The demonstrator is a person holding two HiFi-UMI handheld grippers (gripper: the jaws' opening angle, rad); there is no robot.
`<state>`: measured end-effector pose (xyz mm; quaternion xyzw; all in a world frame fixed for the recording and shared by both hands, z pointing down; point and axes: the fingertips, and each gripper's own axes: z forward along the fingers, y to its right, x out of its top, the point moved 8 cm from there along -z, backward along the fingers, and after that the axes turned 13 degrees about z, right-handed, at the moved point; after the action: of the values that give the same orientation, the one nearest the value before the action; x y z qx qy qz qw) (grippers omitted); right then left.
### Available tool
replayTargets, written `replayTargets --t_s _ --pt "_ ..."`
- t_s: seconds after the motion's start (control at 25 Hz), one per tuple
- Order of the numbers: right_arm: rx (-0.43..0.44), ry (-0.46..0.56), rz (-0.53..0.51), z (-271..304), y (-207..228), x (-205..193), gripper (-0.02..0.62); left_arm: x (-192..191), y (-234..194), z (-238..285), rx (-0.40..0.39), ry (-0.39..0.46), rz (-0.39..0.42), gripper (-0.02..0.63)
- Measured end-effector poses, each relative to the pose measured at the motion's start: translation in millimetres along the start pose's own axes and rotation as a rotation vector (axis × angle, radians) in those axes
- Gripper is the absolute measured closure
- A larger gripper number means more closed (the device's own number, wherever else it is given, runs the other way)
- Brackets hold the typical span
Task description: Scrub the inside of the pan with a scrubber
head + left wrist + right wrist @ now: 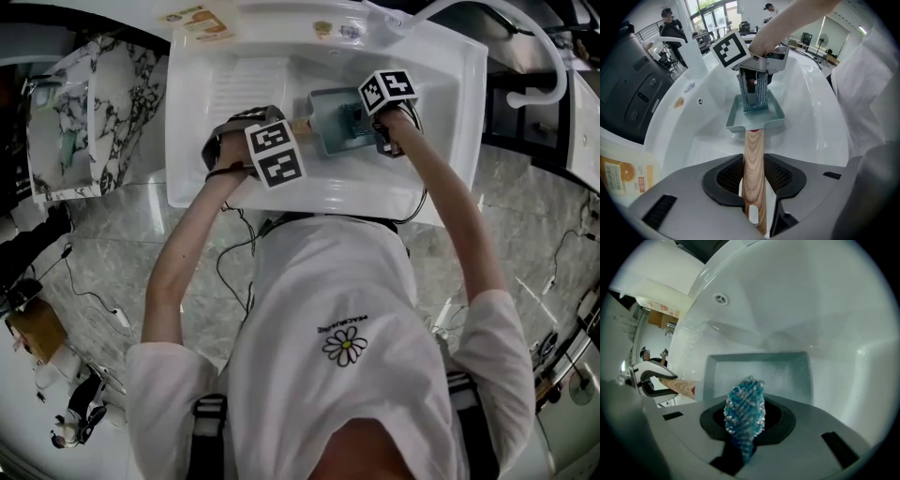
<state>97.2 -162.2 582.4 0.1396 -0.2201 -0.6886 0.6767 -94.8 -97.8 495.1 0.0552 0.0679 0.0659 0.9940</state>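
A square pale-teal pan (330, 120) with a wooden handle (753, 159) lies in the white sink (211, 169). My left gripper (754, 180) is shut on that handle and holds it lengthwise between its dark pads. My right gripper (745, 427) is shut on a blue and silver mesh scrubber (744, 409). The scrubber (753, 96) hangs down inside the pan (759, 121), at or just above its floor. In the right gripper view the pan's floor (761, 373) looks wet and speckled, and the handle (677, 386) runs off to the left.
The sink's drain hole (721, 298) is in the far wall. A white tap with a curved hose (555, 66) stands at the back right. An orange-labelled packet (202, 21) lies on the back rim, and a marble counter (98, 94) adjoins on the left.
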Motion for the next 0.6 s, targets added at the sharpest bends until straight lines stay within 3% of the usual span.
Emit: replayTargets --t_s 0.16,0.6 --pt "0.101 -0.002 0.018 4.2 -29.3 -4.4 0.528 0.3 0.7 -0.2 0.005 -0.003 0.005 0.463" --pt "0.183 -0.007 0.003 10.4 -67.5 -9.8 0.529 1.2 2.7 0.5 0.009 -0.007 0.01 0.465"
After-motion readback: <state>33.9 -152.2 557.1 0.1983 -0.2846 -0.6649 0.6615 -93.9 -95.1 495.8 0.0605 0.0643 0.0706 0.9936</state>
